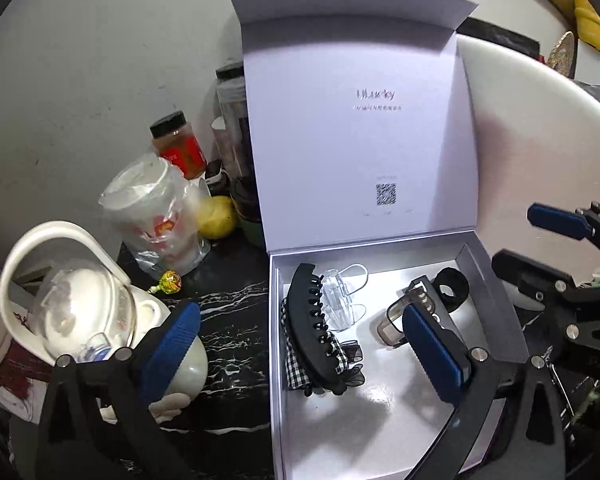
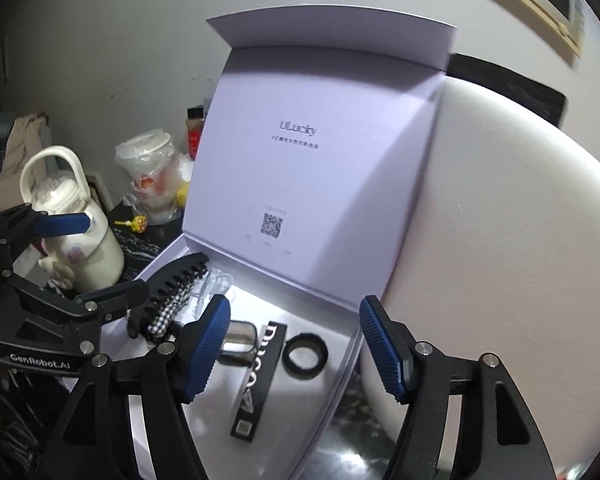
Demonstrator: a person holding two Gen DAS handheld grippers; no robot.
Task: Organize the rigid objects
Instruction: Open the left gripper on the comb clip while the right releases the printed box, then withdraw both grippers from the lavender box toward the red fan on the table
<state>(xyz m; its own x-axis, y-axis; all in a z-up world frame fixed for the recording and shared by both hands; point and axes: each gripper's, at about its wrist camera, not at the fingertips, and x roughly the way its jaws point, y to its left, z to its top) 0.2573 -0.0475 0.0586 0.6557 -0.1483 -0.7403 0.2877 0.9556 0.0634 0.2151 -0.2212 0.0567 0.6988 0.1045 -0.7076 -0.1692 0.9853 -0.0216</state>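
Note:
An open white gift box [image 1: 276, 320] stands on the table with its lid [image 1: 360, 140] upright. Inside lie a black claw clip [image 1: 320, 320] on a checked bow [image 1: 300, 364], a clear clip [image 1: 344, 296], a smoky case [image 1: 396, 324], a black ring [image 1: 454, 288] and a long black packet [image 2: 260, 376]. My left gripper [image 1: 300, 314] hovers above the box's left half, wide open, nothing between its pads. My right gripper [image 2: 294, 306] hangs open over the right half, above the ring [image 2: 304, 354] and case [image 2: 240, 340], holding nothing.
Left of the box on the dark marble table [image 1: 228, 320] stand a white jug with a handle [image 1: 80, 312], a bagged cup [image 1: 156, 216], a red jar [image 1: 178, 144], a yellow fruit [image 1: 220, 216] and a lollipop [image 1: 170, 282]. A white rounded surface [image 1: 540, 140] rises right of the box.

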